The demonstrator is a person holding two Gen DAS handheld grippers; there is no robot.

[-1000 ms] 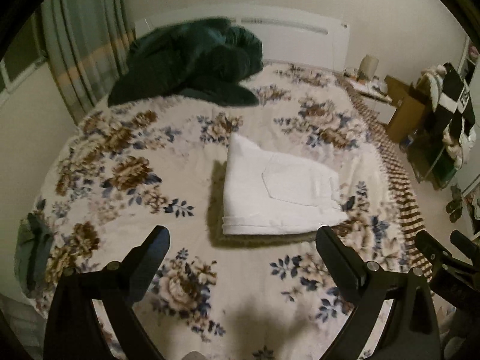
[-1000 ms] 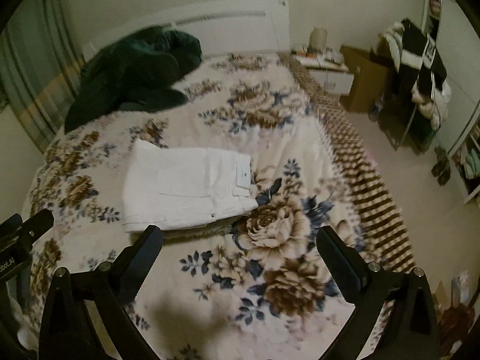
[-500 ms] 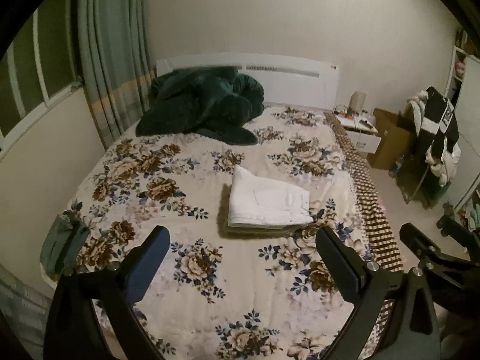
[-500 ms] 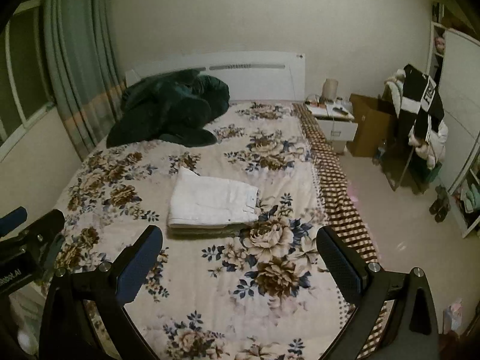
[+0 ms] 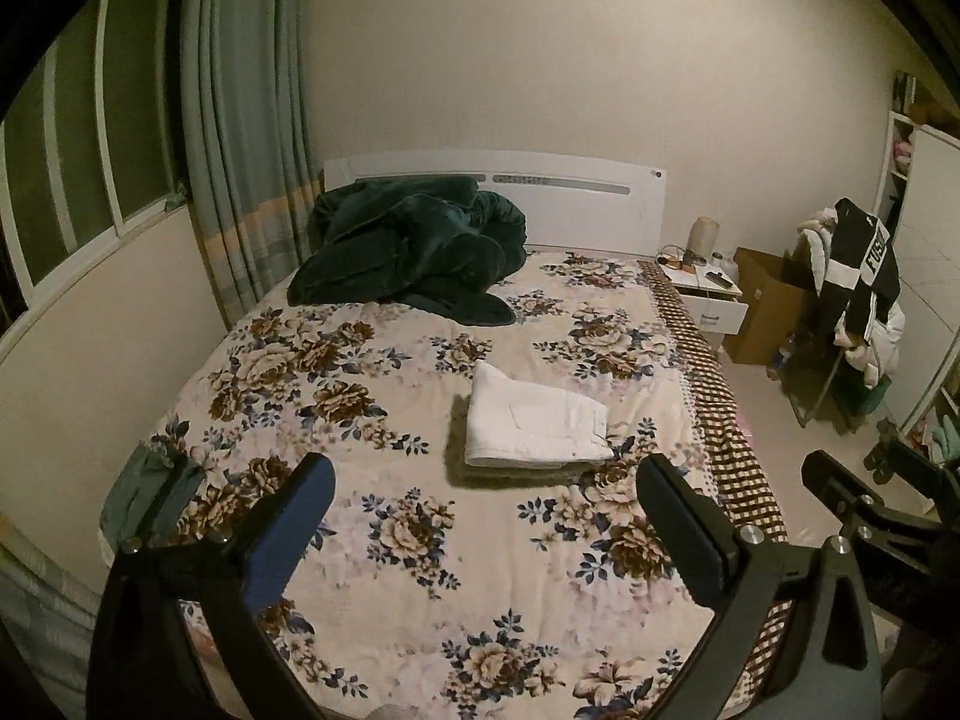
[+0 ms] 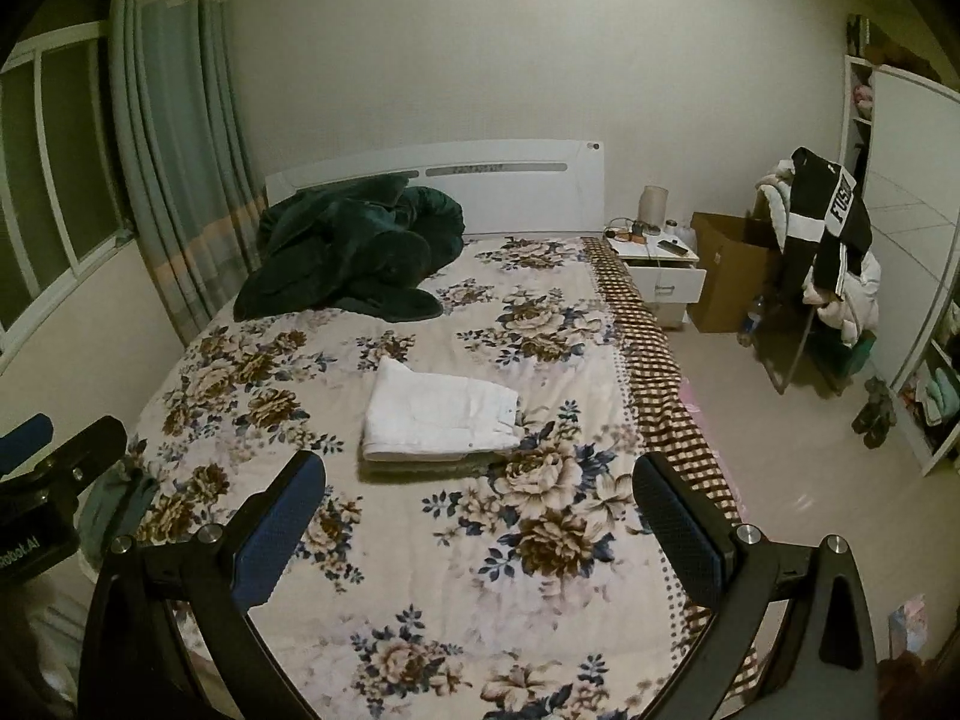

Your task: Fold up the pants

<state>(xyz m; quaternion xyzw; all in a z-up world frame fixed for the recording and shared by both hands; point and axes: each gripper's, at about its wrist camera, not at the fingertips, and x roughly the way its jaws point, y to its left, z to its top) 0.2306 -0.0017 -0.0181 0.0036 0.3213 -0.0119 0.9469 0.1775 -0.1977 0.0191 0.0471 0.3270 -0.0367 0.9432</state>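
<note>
White pants point(image 5: 536, 425) folded into compact rectangle, lying flat mid-bed on floral bedspread point(image 5: 420, 540), nearer its right edge than left. Left gripper point(image 5: 480, 531) fingers spread wide, empty, held well back from pants toward foot edge. Right gripper point(image 6: 477, 519) likewise spread, empty, well apart from pants point(image 6: 441, 417). Dark green blanket point(image 5: 414, 249) heaped at head-end left corner.

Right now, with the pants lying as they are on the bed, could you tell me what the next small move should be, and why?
Probably none beyond lowering both tools and stopping. The white pants already lie as a compact folded stack on the floral bedspread, edges roughly aligned. The left gripper and right gripper hang clear of them, jaws open and holding nothing.
</note>
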